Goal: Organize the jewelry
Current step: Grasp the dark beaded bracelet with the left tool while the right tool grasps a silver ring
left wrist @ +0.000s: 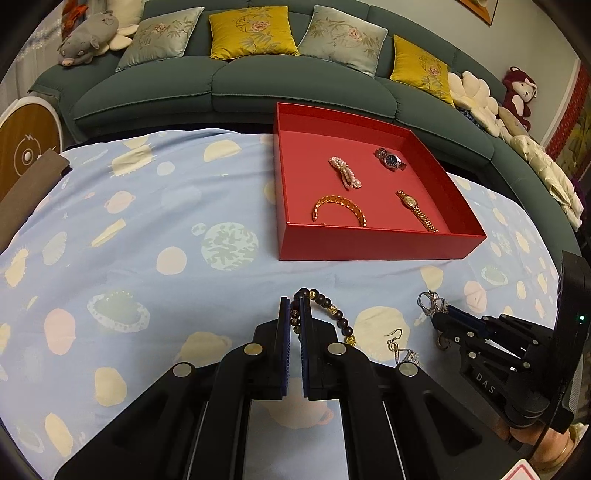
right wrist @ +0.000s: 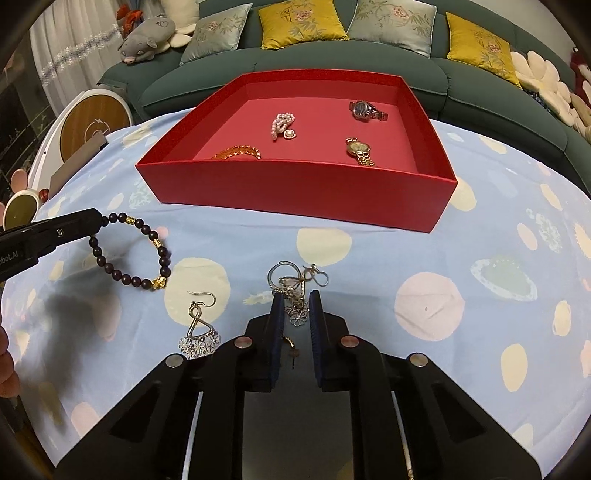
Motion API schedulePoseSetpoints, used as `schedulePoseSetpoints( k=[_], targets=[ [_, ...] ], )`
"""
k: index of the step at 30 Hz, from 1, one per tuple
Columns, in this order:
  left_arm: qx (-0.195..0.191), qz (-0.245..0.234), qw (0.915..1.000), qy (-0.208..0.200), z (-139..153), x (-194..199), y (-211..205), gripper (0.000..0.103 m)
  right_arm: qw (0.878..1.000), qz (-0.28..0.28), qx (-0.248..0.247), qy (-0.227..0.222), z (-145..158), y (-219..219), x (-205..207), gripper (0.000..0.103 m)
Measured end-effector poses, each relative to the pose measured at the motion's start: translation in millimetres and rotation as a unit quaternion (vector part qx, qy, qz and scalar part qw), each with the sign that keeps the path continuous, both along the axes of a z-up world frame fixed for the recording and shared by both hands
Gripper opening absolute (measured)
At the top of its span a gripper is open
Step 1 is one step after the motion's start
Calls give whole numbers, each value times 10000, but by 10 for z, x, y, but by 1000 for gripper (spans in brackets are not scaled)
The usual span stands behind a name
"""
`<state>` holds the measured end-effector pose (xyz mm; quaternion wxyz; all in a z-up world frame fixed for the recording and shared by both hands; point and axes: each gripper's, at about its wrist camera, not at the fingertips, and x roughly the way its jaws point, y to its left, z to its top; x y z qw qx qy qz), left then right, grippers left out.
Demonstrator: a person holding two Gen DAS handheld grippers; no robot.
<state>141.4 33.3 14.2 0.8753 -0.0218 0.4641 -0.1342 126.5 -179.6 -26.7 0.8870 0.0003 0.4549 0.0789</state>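
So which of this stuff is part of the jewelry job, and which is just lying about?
Job: red box, bead bracelet in left gripper, earring cluster at right gripper, loose earring.
Lying about: sofa cushions, plush toys.

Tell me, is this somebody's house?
Probably a home living room: a green sofa with embroidered cushions, plush toys, and a table under a planet-print cloth.

We hold our left gripper (left wrist: pixel 294 314) low, jaws pinched nearly together on a bead bracelet (right wrist: pixel 129 254). At three o'clock, our right gripper (right wrist: pixel 296 306) clamps an earring cluster (right wrist: pixel 295 286).
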Motion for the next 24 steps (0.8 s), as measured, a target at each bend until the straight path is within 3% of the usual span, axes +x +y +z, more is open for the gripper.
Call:
schedulePoseSetpoints(
  k=[11, 15, 18, 24],
  targets=[
    [-91, -26, 10000, -3, 61, -35, 27, 3, 9992, -32, -121, 371, 74, -93, -240, 10],
    [-111, -61, 9999, -27, 92, -58, -16, 3, 9999, -37, 99, 91, 178, -67, -201, 20],
    [-121, -107, 9998, -66, 125, -82, -53, 3, 9999, 33, 117, -67, 215, 38, -107, 22],
    [-108, -131, 9998, -74, 117, -102, -32, 3, 9999, 7, -72, 92, 13, 165, 90, 23]
  ],
)
